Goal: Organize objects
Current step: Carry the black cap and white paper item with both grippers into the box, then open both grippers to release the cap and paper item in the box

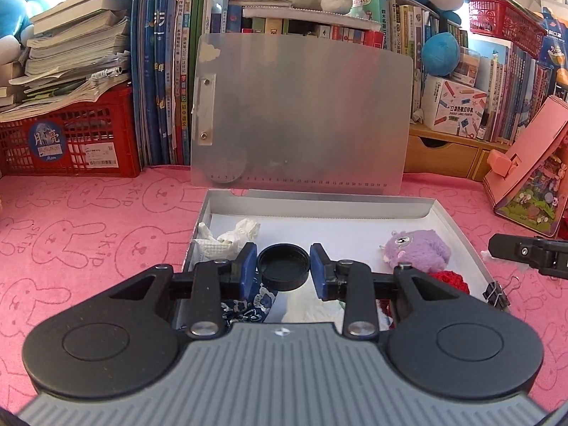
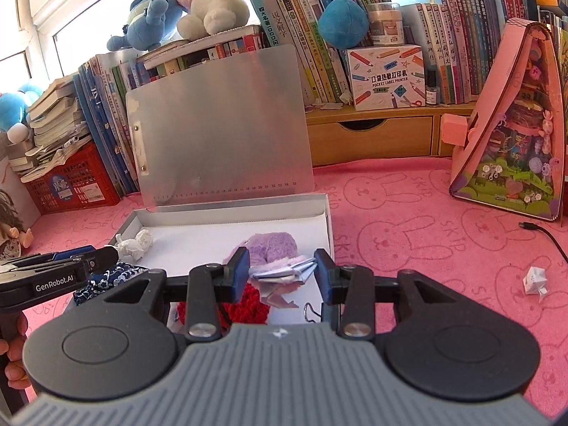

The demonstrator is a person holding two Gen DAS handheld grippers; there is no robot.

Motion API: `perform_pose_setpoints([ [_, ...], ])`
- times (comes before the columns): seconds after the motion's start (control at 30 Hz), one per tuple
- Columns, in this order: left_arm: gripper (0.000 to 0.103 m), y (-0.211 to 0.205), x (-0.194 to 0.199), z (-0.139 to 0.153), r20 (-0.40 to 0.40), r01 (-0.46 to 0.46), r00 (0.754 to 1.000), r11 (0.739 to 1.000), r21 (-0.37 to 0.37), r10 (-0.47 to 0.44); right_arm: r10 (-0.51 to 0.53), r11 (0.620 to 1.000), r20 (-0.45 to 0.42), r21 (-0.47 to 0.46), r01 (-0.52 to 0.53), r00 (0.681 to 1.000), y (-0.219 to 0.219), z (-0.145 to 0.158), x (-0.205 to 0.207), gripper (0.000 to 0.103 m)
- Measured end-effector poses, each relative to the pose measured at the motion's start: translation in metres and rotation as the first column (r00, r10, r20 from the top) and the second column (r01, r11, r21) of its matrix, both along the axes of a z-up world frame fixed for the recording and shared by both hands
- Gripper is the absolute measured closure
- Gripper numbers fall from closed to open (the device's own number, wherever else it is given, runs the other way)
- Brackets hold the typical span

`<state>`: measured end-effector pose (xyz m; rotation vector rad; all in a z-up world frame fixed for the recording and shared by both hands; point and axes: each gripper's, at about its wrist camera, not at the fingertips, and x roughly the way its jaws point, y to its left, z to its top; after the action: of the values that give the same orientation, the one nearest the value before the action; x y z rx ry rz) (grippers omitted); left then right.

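An open silver box [image 1: 461, 234] with its lid [image 1: 301, 113] upright lies on the pink cloth; it also shows in the right wrist view [image 2: 328, 220]. My left gripper [image 1: 283, 269] is shut on a round black cap [image 1: 283, 266] and holds it over the box. My right gripper [image 2: 281, 271] holds a folded pink and grey paper piece [image 2: 284, 273] over the box's right side. In the box lie a purple plush [image 1: 419, 248], crumpled white paper [image 1: 230, 238], a red knit thing [image 1: 451, 280] and a blue patterned cloth [image 1: 255, 301].
A black binder clip [image 1: 497, 293] lies at the box's right edge. A small folded white paper [image 2: 534, 278] and a black cable [image 2: 546, 234] lie on the cloth at right. Books, a red crate [image 1: 71, 142], wooden drawers [image 2: 372, 138] and a pink toy house [image 2: 514, 124] line the back.
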<state>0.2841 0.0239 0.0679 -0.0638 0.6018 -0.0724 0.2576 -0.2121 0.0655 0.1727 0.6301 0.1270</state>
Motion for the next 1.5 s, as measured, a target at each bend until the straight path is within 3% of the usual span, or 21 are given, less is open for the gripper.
perform_pose_setpoints([
  [0.37, 0.065, -0.008, 0.033, -0.022, -0.042, -0.018, 0.999, 0.999, 0.032, 0.019, -0.005, 1.000, -0.066, -0.027, 0.004, 0.998, 0.008, -0.022, 0.024, 0.059],
  [0.87, 0.065, -0.013, 0.034, -0.036, -0.058, -0.002, 0.998, 0.998, 0.064, 0.005, 0.004, 1.000, -0.083, -0.021, -0.006, 0.997, 0.013, -0.031, 0.030, 0.056],
  [1.2, 0.063, -0.016, 0.022, -0.029, -0.043, 0.025, 0.999, 0.998, 0.062, -0.022, 0.028, 1.000, -0.045, -0.010, -0.028, 0.999, 0.013, -0.024, 0.019, 0.039],
  [1.37, 0.036, -0.015, 0.009, -0.022, 0.000, 0.015, 1.000, 0.997, 0.077, -0.015, 0.047, 0.999, 0.011, 0.022, -0.047, 0.999, 0.008, -0.015, 0.006, 0.024],
  [1.5, 0.028, -0.016, -0.002, -0.014, 0.030, 0.024, 0.999, 0.995, 0.100, -0.027, 0.051, 0.998, 0.035, 0.030, -0.052, 0.998, 0.006, -0.010, -0.002, 0.015],
])
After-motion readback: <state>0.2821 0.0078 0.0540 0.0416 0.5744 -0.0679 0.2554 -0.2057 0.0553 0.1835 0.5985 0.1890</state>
